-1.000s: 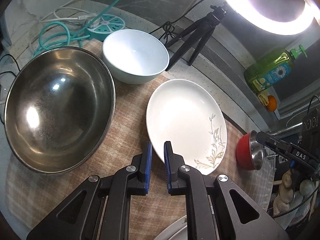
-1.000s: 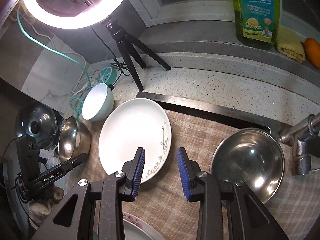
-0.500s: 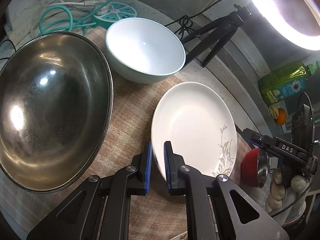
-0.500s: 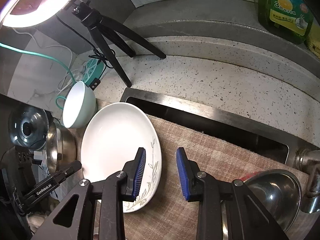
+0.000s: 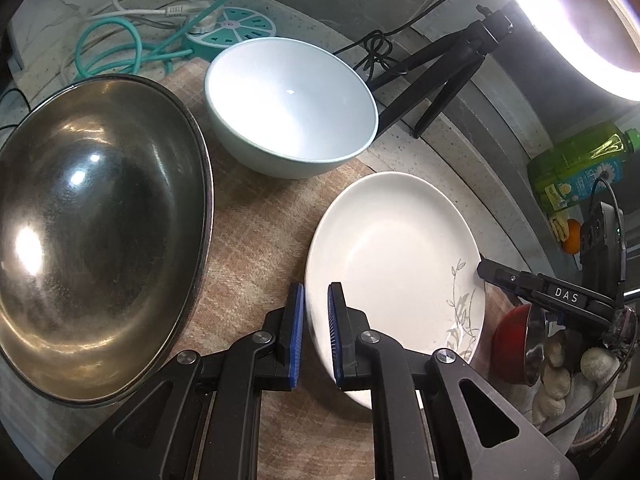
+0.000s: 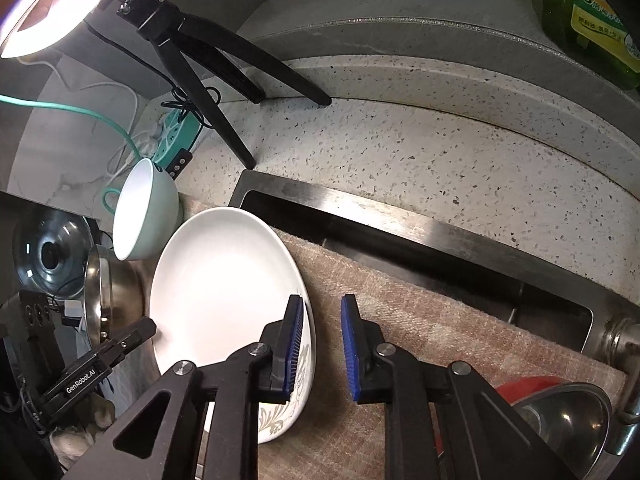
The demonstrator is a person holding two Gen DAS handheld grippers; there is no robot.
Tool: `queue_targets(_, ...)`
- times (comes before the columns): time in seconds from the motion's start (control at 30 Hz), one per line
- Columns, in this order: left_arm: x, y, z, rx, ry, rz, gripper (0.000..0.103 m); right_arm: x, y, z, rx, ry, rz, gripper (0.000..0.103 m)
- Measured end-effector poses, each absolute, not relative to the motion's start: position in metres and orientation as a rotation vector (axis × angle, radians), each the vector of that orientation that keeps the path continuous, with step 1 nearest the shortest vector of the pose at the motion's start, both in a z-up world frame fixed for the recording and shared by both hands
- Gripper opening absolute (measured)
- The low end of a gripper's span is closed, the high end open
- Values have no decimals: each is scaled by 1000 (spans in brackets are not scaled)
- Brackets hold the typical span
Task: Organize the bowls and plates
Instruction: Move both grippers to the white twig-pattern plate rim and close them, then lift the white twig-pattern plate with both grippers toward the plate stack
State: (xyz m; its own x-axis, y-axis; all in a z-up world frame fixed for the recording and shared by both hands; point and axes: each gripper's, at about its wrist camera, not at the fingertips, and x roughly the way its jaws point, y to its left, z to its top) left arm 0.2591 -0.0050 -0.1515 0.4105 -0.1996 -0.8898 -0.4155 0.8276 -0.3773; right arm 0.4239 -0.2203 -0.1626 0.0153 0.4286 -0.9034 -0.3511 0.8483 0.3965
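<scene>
Plate of white ceramic with a grey leaf sprig (image 5: 394,256) lies flat on the beige checked cloth (image 5: 256,236) spread over the speckled stone desk (image 6: 440,168), empty, its sprig on the rim towards the right tongs (image 6: 322,344). In the left wrist view its oval runs from near the pale blue ceramic bowl (image 5: 292,106) down to the left tongs (image 5: 316,320). That bowl stands upright at the far edge of the cloth, empty. The large steel mixing bowl (image 5: 96,232) sits left of the plate, also empty. A small red bowl with a steel inside (image 6: 568,420) stands at the right of the cloth, near the tap base; nothing shows in it.

The left tongs straddle the plate's near rim, the pads nearly together; whether they pinch the rim is unclear. The right tongs are closing, one blue pad over the sprig side of the rim and the other outside it, not yet pressing.

Readable writing: "DAS" on the right tongs' finger, "GenRobot.AI" on the left tongs' finger. The green dish-soap bottle (image 5: 580,168) carries a daisy label with print too small to read.
</scene>
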Motion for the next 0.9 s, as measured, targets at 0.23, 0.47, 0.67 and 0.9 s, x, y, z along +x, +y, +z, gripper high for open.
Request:
queue_targets(0.23,268,-12,-156,-596,1165,152,10,426,-217,-166,79,1445,630,9)
queue_targets(0.47,271,-12,-156,-597,1167,152,10,426,-212,-168,81,1451,637,5)
queue_targets(0.67,270,-12,-157,-599,1165,153,10,425,-212,-168,82,1447,630,5)
queue_targets(0.9,267,-11,-156,-608,1163,155,10,420,-212,-165,69,1440,610,5)
